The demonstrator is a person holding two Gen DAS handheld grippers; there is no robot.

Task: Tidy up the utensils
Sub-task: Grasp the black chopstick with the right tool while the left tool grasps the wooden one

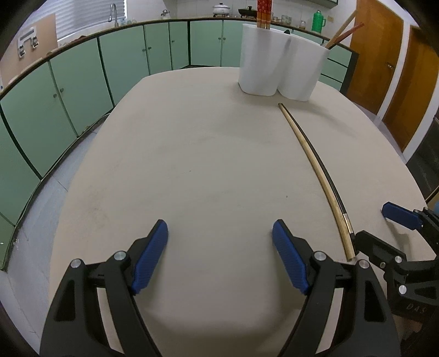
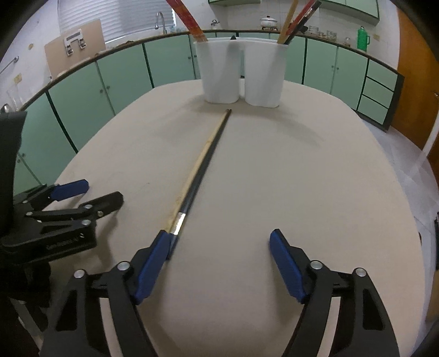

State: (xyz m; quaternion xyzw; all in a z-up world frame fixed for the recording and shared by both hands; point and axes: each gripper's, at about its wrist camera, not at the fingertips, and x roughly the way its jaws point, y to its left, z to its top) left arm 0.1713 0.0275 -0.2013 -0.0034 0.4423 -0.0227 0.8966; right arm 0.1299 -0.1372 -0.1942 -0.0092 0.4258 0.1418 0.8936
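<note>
Two long chopsticks (image 2: 201,167), one pale bamboo and one dark with a silver band, lie side by side on the beige table (image 2: 301,178). Their near ends sit against the inner side of the left pad (image 2: 153,261) of my right gripper (image 2: 219,241), which is open around them with a wide gap to the other pad. The same pair (image 1: 315,164) lies to the right of my left gripper (image 1: 219,230), which hovers open over bare table. Two white holders (image 2: 219,74) (image 2: 264,77) stand at the far end.
The left holder (image 1: 258,63) has red chopsticks (image 1: 264,13) in it; the right holder (image 1: 304,68) has wooden and red ones (image 1: 343,30). Green cabinets (image 1: 82,90) curve round behind the table, and brown doors (image 1: 384,68) stand at the right.
</note>
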